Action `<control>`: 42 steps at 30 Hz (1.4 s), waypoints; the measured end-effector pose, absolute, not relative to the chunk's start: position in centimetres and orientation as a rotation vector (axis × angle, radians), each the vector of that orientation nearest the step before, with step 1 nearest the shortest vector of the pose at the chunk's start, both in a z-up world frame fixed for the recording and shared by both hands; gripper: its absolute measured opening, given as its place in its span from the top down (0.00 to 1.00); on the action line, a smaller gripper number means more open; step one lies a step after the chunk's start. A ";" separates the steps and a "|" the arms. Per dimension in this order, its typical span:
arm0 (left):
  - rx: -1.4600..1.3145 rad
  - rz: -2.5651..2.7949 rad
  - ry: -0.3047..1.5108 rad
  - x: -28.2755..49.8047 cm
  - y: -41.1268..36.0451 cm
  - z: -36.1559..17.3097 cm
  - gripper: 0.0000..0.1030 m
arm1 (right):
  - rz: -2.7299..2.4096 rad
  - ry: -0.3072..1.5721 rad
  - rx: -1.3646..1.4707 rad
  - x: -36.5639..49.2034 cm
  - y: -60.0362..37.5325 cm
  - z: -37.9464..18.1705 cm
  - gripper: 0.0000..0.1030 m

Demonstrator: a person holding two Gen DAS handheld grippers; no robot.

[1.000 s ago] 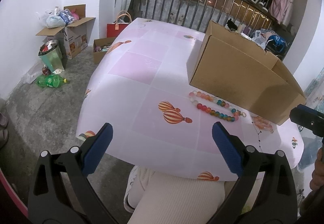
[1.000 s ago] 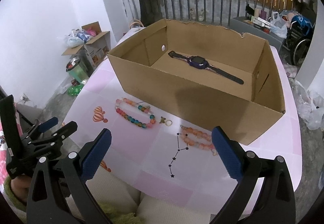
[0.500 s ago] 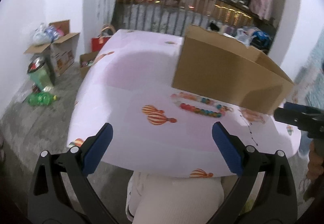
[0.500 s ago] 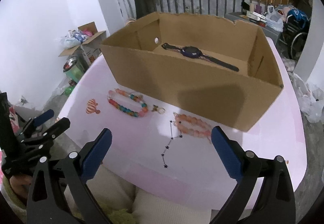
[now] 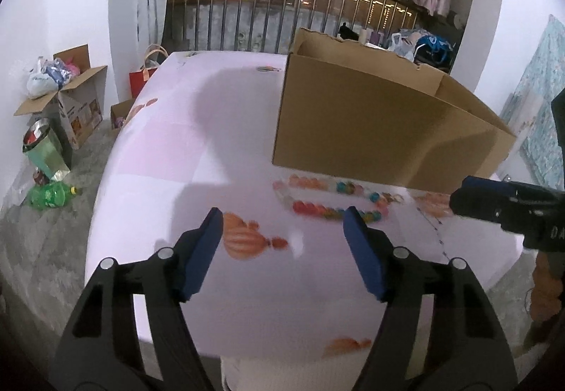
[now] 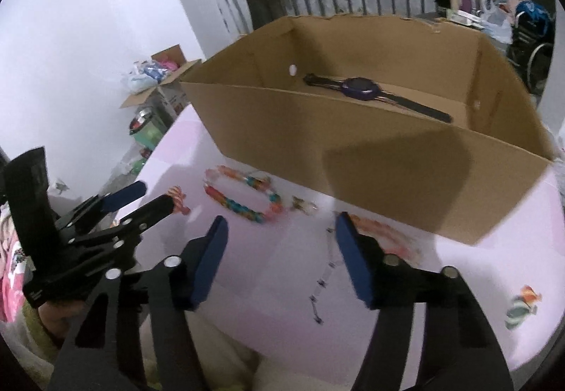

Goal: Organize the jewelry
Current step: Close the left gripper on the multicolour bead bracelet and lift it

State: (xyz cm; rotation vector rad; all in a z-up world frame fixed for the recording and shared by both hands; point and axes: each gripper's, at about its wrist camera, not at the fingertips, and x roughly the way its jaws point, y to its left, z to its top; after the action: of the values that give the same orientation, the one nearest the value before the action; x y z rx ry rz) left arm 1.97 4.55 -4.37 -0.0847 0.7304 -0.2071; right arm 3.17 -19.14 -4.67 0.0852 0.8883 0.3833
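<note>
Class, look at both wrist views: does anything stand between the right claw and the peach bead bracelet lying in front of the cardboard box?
Nothing visible does. The right claw is open, with the peach bead bracelet just beyond its right fingertip on the pink tablecloth. The open cardboard box stands behind the bracelet, not before it.

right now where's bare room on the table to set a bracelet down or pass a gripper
Bare: the pink table left of the cardboard box, and the box floor in front of the watch. Crowded: the strip along the box front, with the multicolor bead bracelet, orange bead bracelet and thin necklace.
</note>
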 end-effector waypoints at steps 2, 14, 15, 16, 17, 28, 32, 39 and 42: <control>-0.066 -0.208 0.741 3.2 4.4 -4.6 0.44 | 0.397 0.898 0.072 4.1 -18.2 -5.1 0.53; 0.023 -0.241 0.823 7.7 2.7 -7.4 0.57 | 0.400 0.975 -0.033 8.1 -15.1 -7.5 0.83; 0.037 -0.242 0.828 7.8 2.5 -7.6 0.57 | 0.399 0.980 -0.039 8.3 -15.0 -7.7 0.84; 0.047 -0.241 0.828 7.7 2.3 -7.7 0.57 | 0.396 0.986 -0.047 8.5 -14.9 -7.9 0.85; 0.068 -0.235 0.822 7.6 2.1 -7.8 0.57 | 0.396 0.991 -0.052 8.7 -14.8 -8.0 0.86; 0.124 -0.227 0.847 6.2 2.0 -7.2 0.56 | 0.442 1.020 -0.109 8.7 -13.6 -8.5 0.88; 0.123 -0.238 0.857 5.4 2.1 -7.0 0.57 | 0.449 1.021 -0.113 8.9 -13.5 -8.3 0.88; 0.150 -0.243 0.848 5.6 1.6 -7.2 0.70 | 0.449 1.029 -0.117 9.5 -13.3 -8.5 0.88; 0.141 -0.239 0.852 5.9 1.6 -7.3 0.75 | 0.447 1.040 -0.118 9.7 -13.3 -8.7 0.88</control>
State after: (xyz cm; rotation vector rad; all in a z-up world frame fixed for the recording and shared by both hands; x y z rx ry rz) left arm 5.89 1.64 -7.26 0.1411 0.8520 -0.2392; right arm 9.74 -13.28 -8.67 -0.1184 1.0400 0.4470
